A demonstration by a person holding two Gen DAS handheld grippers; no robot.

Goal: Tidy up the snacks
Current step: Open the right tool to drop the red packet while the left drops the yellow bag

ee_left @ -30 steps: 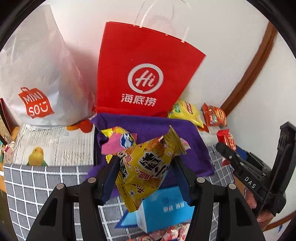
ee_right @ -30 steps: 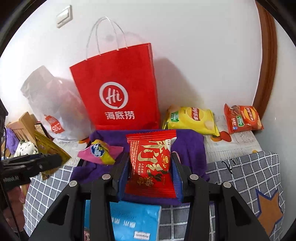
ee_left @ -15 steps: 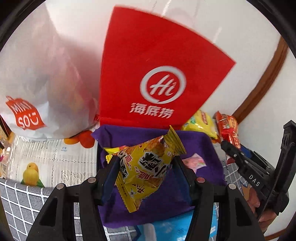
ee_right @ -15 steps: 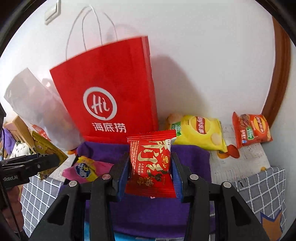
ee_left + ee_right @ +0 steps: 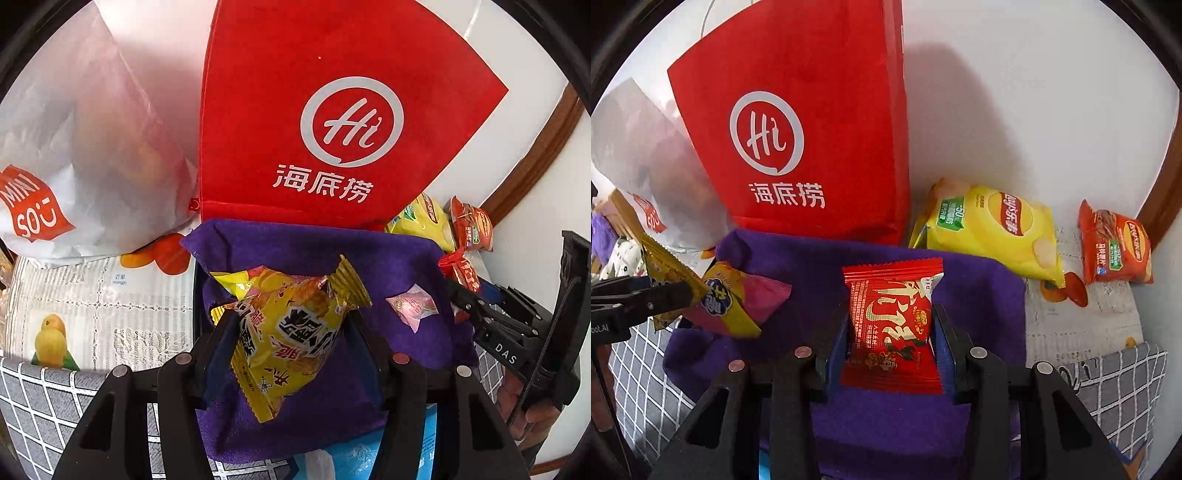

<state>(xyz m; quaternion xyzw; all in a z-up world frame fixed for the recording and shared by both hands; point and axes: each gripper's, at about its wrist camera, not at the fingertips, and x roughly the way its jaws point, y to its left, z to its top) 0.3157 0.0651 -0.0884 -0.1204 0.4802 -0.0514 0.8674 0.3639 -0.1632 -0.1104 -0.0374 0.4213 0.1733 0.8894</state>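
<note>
Left gripper (image 5: 291, 332): jaws clenched on a yellow snack packet (image 5: 291, 332), held by its middle with both crimped ends loose, above the purple cloth (image 5: 321, 251). Right gripper (image 5: 891, 332): jaws clenched on a red snack packet (image 5: 892, 325), gripped at its sides, also over the cloth. Already lying on the cloth: a pink-and-yellow packet (image 5: 738, 302) at the left part, a small pink sweet (image 5: 412, 306) toward the right. Behind the cloth, touching its far edge: an upright red paper bag (image 5: 798, 129), with a white plastic bag (image 5: 85, 155) beside it. Two crisp bags, yellow (image 5: 990, 229) and orange (image 5: 1115, 247), lie off the cloth to the right. Risks, as judged: the yellow packet is puffy and slick, so a pinch across its belly could let it twist or slide out early and land on the packet beneath it. The two grippers sit near each other, so a release made together could knock one against the other. Reaching farther forward could nudge the paper bag and tip it. A packet let go from high up may bounce off the cloth onto the bench (image 5: 1108, 387).
</note>
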